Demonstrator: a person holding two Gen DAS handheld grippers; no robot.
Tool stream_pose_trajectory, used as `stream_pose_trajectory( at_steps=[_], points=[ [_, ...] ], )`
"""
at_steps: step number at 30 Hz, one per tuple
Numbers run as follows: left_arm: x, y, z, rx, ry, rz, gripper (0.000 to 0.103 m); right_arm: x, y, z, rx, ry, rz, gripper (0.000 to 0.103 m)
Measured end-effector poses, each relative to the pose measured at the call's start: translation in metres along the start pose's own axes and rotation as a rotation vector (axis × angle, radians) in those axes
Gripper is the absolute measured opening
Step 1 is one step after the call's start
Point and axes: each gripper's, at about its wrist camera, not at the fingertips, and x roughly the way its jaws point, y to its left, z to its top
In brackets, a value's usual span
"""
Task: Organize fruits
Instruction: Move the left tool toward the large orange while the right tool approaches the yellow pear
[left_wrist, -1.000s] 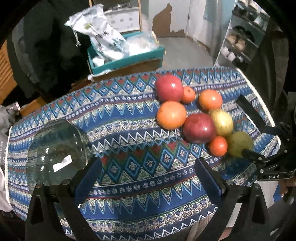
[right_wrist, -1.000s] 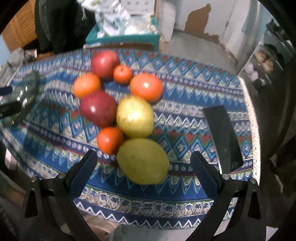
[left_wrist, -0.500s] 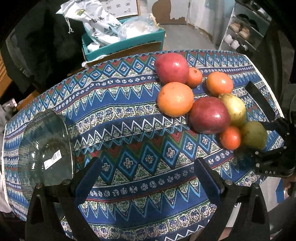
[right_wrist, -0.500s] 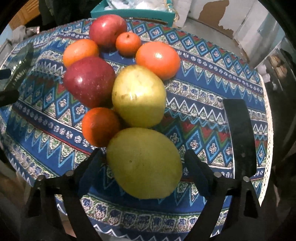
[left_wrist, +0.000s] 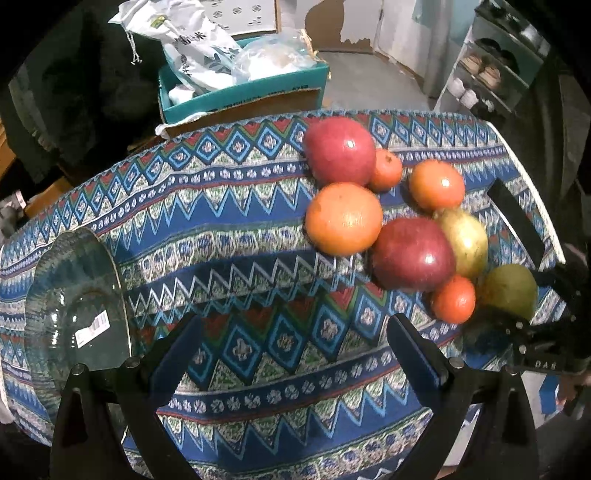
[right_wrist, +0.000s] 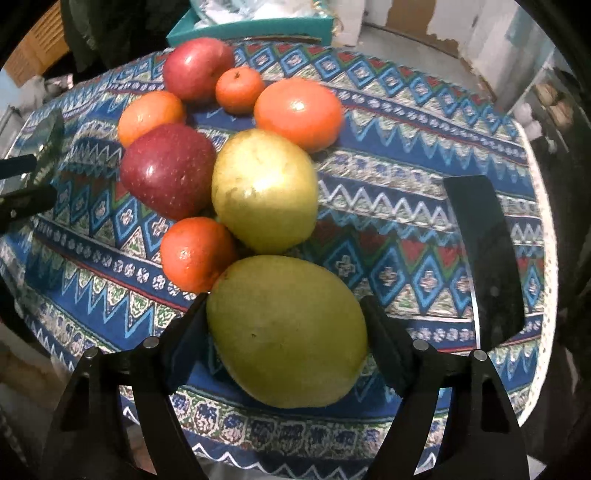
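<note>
A cluster of fruit lies on the patterned tablecloth. My right gripper has its pads against both sides of a large green fruit, which still rests on the cloth; it also shows in the left wrist view. Behind it are a yellow-green fruit, a small orange, a dark red apple, further oranges and a second red apple. My left gripper is open and empty above the cloth. A clear glass bowl stands at its left.
A flat black slab lies on the cloth right of the fruit. A teal box with plastic bags stands beyond the table's far edge. Shelves stand at the far right.
My right gripper has moved forward and closed in around the green fruit. My left gripper has moved a little closer over the cloth, still open.
</note>
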Motion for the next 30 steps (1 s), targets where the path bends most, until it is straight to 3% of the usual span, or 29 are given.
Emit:
stream_pose_trajectory(
  at_steps=[15,30],
  points=[
    [0.02,0.003,0.049,-0.125,-0.008,-0.042,0.1,-0.041,-0.024,0.026,0.134,-0.188,-0.025,0.08],
    [0.071,-0.016,0.07,-0.13,0.12,-0.067,0.101,-0.034,-0.031,0.057,0.185,-0.222,-0.004,0.08]
  ],
)
